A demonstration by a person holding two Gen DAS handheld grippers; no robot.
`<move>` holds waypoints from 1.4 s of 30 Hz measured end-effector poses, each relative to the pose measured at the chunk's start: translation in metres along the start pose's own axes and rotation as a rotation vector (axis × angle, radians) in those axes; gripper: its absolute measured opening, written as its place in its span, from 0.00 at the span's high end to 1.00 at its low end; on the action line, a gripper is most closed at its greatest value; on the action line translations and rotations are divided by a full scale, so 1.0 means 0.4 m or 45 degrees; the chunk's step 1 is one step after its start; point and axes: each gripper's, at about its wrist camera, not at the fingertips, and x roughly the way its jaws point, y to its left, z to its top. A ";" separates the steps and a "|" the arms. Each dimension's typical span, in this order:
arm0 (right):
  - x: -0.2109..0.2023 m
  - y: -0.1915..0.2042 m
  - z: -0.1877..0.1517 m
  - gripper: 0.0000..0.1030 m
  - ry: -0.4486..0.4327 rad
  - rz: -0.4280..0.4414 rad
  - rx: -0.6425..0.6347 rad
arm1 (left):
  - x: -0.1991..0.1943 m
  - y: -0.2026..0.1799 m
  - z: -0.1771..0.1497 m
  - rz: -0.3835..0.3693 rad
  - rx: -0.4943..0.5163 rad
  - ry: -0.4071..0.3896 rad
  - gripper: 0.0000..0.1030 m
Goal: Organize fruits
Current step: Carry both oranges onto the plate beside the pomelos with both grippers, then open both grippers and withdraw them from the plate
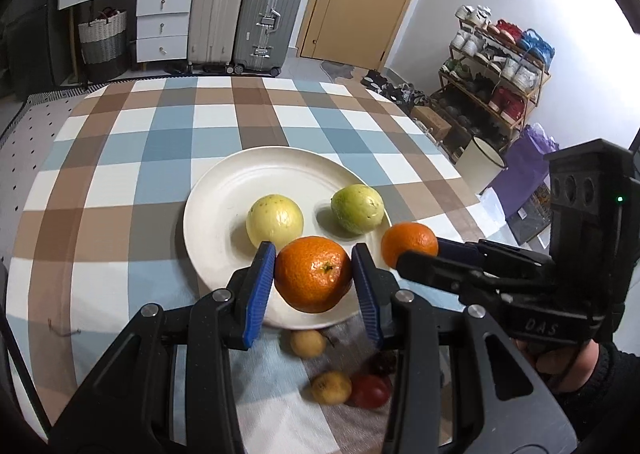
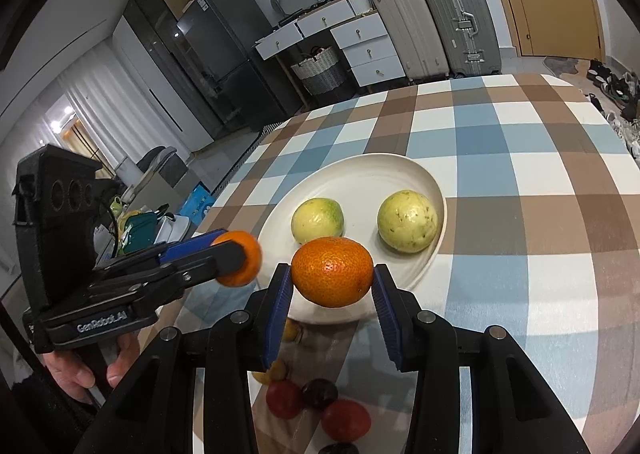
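A white plate [image 1: 216,222] sits on the checked tabletop [image 1: 120,158]. Two pale guavas lie in it: seen from the left wrist, one [image 1: 274,220] near the centre and a greener one [image 1: 357,208] at about 3 o'clock, close to the rim.

The left tongs [image 1: 313,274] are clamped on an orange [image 1: 313,274], blue pads pressing its two sides. It hangs over the plate's near rim at 6 o'clock, just in front of the central guava; whether it touches the plate cannot be told.

The right tongs [image 2: 333,272] are clamped on a second orange [image 2: 332,271] in the same way, pads at its 9 and 3 o'clock. From the right wrist it hangs over the plate's near edge, with the guavas [image 2: 318,221] [image 2: 407,220] beyond it at 11 and 1 o'clock. In the left-wrist view this orange [image 1: 408,244] is at the plate's 4 o'clock edge, just beside the greener guava.

Outside the plate, on the tabletop under the tongs, lie small fruits: yellow ones [image 1: 307,343] [image 1: 331,387] and red ones [image 2: 283,399] [image 2: 346,420], with a dark one [image 2: 319,393] between the reds.
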 end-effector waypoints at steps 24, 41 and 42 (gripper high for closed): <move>0.097 -0.024 -0.004 0.60 0.100 -0.072 -0.051 | 0.117 -0.008 0.005 -0.030 0.058 0.045 0.65; 0.023 -0.017 0.001 0.24 -0.029 -0.106 -0.084 | 0.025 -0.005 0.016 -0.012 0.069 -0.085 0.47; 0.018 -0.022 0.002 0.24 -0.035 -0.100 -0.076 | 0.008 0.005 0.016 0.005 0.040 -0.108 0.47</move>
